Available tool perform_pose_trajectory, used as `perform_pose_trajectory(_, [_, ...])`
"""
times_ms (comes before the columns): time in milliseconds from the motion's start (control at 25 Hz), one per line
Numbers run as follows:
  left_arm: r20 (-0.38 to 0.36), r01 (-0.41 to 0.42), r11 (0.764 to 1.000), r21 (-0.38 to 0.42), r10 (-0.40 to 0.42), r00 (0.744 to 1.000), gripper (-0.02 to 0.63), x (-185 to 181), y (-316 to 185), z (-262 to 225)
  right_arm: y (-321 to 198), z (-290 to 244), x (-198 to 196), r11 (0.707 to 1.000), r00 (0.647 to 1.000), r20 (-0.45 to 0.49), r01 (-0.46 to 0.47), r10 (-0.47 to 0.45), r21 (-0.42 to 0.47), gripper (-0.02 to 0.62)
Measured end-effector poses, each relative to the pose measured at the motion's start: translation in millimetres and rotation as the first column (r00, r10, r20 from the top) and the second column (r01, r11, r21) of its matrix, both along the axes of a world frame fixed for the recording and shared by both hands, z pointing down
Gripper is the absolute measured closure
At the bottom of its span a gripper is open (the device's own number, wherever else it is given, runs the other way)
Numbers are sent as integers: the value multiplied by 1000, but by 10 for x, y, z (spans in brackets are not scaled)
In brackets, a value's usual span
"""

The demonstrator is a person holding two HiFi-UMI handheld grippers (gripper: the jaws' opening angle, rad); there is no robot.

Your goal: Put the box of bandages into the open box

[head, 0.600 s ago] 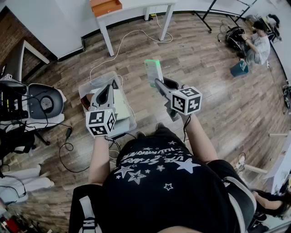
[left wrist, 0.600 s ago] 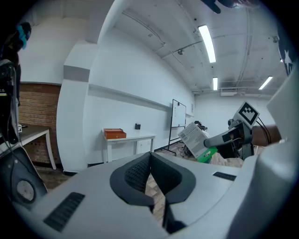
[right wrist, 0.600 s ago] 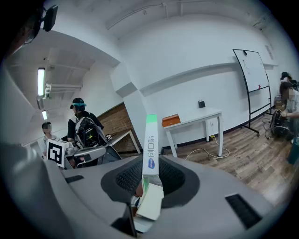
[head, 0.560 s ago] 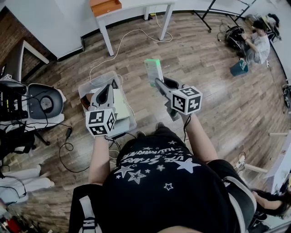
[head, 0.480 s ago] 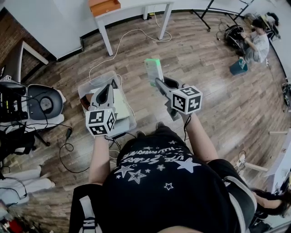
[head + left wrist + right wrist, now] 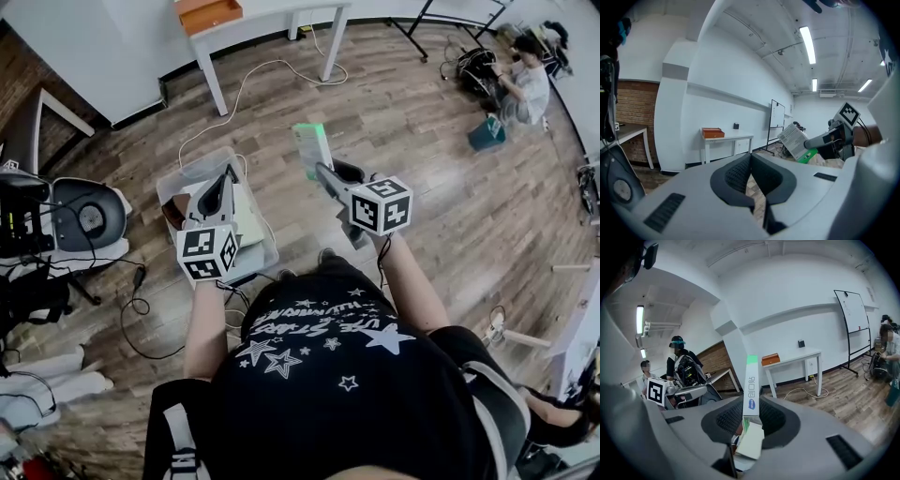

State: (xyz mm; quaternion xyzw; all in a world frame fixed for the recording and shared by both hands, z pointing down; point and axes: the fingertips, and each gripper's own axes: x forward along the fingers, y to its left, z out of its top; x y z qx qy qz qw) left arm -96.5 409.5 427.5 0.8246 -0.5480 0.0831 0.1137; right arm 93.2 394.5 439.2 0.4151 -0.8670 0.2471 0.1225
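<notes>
- Head view: the right gripper (image 6: 322, 172) holds the box of bandages (image 6: 310, 147) in the air above the wooden floor. It is well to the right of the open box (image 6: 172, 181), a clear bin on the floor.
  - The carton's long axis runs away from the person, with the green end farthest out.
  - The left gripper (image 6: 222, 186) hovers over the bin, so the carton could strike it on the way across.
  - Flat items already lie in the bin, so the carton may land propped up on them.
- Left gripper view: this gripper's pads are pressed together with nothing between them. The carton shows off to the right, tilted, clear of everything.
- Right gripper view: the jaws are clamped on the carton's near end only.
  - Its narrow edge faces the camera, and it stands out along the jaws with the green tip at the far end.
  - With so much overhang, I judge it could pivot or slide in a quick swing.
</notes>
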Motion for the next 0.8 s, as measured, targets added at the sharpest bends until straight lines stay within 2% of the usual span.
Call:
perform_pose_trajectory(200, [-6, 10, 1000, -6, -10, 1000, 586, 10, -51, 19, -110, -23, 111, 1000, 1000, -28, -9, 9, 6, 482])
perform_pose_trajectory(360, [-23, 21, 1000, -5, -21, 1000, 586, 15, -138, 22, -219, -48, 189, 1000, 1000, 1, -28, 28, 7, 482])
perform_pose_trajectory(480, [-9, 26, 1000, -10, -26, 1000, 586, 34, -230, 57, -351, 32, 202, 999, 999, 17, -30, 31, -11, 482])
perform_pose_trajectory(800, [-3, 81, 996, -38, -81, 997, 586, 105, -865, 182, -1152, 234, 270, 999, 999, 46, 24, -22, -44, 482])
